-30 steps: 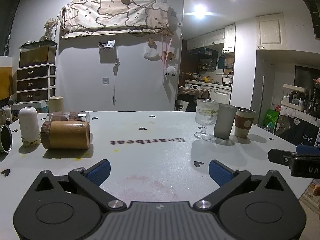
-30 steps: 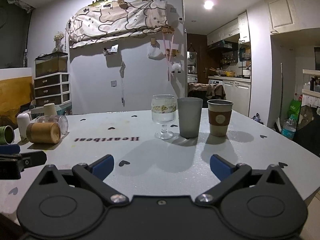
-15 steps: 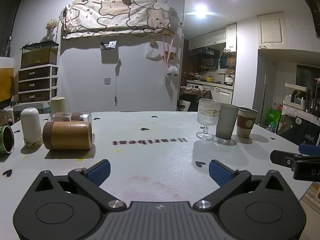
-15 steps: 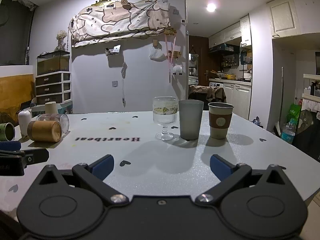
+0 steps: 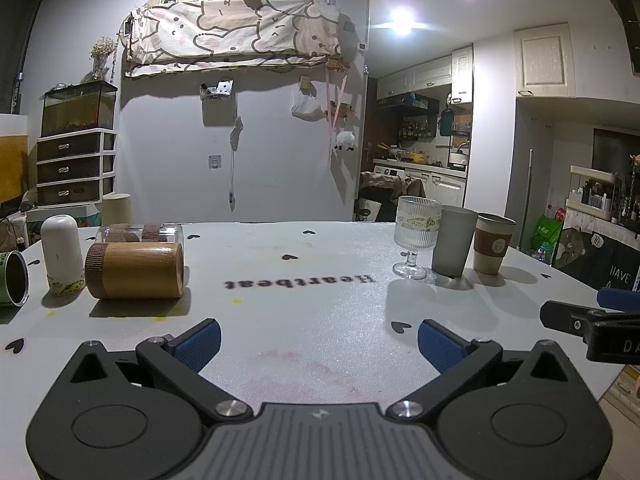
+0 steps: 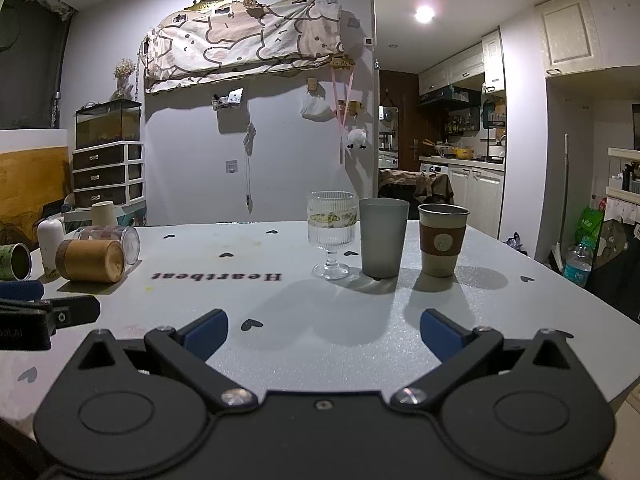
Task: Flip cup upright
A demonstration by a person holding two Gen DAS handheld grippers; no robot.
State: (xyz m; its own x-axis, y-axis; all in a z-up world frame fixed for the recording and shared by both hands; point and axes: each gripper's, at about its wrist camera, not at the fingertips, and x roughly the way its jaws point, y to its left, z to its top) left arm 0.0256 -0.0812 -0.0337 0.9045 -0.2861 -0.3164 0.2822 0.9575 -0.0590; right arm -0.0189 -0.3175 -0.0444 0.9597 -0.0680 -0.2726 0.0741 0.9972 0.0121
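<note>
A stemmed glass (image 6: 331, 236), grey tumbler (image 6: 383, 236) and sleeved paper cup (image 6: 442, 240) stand upright toward the tabletop's (image 6: 304, 304) far right edge. The wooden cup (image 5: 134, 270) lies sideways near the left edge, well beyond both grippers' wide-spread, empty fingers (image 5: 198, 339).

I'm in a home, open-plan w/ kitchen: white kitchen cabinets (image 6: 476, 190) ahead-right of my gripper, glass fish tank (image 6: 108, 124) on brown-and-white plastic drawers (image 6: 108, 178) ahead-left, cartoon-print cloth (image 6: 244, 46) on wall.
</note>
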